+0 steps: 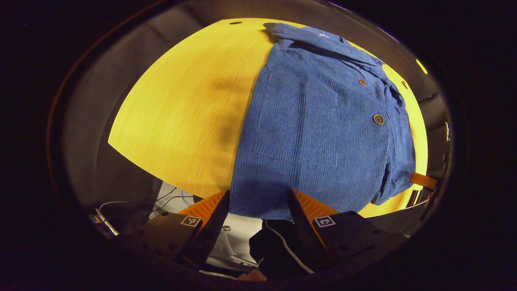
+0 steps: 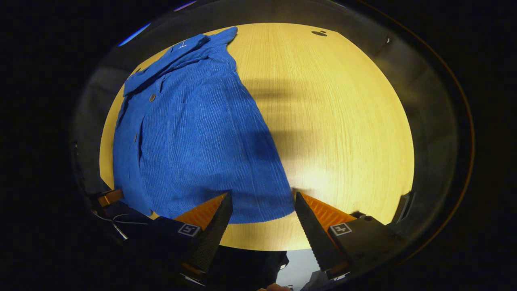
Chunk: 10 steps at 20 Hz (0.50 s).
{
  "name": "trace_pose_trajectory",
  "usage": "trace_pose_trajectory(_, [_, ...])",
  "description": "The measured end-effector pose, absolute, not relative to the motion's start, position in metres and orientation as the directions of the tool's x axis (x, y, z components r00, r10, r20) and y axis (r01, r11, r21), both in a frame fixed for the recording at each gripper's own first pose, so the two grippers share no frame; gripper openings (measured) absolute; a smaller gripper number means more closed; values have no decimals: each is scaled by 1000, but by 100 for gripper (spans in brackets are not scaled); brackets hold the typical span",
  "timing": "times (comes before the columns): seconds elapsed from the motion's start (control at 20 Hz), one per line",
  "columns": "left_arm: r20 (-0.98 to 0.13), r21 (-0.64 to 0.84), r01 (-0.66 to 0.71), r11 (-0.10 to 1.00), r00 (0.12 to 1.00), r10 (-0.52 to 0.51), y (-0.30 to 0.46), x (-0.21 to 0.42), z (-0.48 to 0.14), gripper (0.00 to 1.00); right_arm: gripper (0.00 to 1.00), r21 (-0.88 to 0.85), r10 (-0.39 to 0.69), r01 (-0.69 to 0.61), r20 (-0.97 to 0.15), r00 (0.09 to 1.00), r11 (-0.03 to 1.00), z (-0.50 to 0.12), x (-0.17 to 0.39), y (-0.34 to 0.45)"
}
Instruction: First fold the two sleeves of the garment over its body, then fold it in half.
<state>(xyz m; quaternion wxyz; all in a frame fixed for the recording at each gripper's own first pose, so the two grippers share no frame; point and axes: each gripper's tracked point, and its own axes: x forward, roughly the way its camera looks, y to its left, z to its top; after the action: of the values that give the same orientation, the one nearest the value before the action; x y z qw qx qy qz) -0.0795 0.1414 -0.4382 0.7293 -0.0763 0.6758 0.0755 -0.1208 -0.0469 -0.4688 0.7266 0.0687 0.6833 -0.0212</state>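
Observation:
A blue corduroy shirt (image 1: 323, 129) lies flat on a round yellow wooden table (image 1: 181, 121), collar at the far side, buttons down its front, hem at the near edge. My left gripper (image 1: 258, 198) is open, its fingers straddling the hem's left part above the table edge. In the right gripper view the same shirt (image 2: 190, 141) covers the left part of the table (image 2: 343, 121). My right gripper (image 2: 262, 202) is open over the hem's right corner. Nothing is pinched by either. The sleeves appear tucked against the body.
Beyond the table's near edge there is dark floor, some cables (image 1: 169, 198) and a dark garment of the person (image 1: 278, 246). A small dark hole (image 2: 319, 33) sits at the table's far side. Bare tabletop lies beside the shirt.

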Motion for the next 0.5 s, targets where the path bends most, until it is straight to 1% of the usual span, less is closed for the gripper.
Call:
trace_pose_trajectory(0.1, [-998, -15, -219, 976, 68, 0, 141, -80, -439, 84, 100, 48, 44, 106, -998, 35, 993, -476, -128, -53])
trace_pose_trajectory(0.2, [-998, -14, -220, 975, 68, 2, 140, -80, -439, 84, 100, 58, 57, 104, -998, 10, 993, -481, -131, -50])
trace_pose_trajectory(0.25, [-998, -12, -220, 976, 69, 3, 140, -80, -440, 84, 100, 57, 56, 94, -998, 21, 994, -481, -128, -50])
trace_pose_trajectory(0.35, [-998, -3, -212, 977, 63, 11, 140, -81, -443, 84, 100, 47, 46, 74, -999, 13, 996, -482, -130, -50])
trace_pose_trajectory(0.5, [-999, 7, -178, 984, 49, 16, 139, -81, -443, 84, 100, 45, 46, 80, -999, -16, 996, -483, -130, -49])
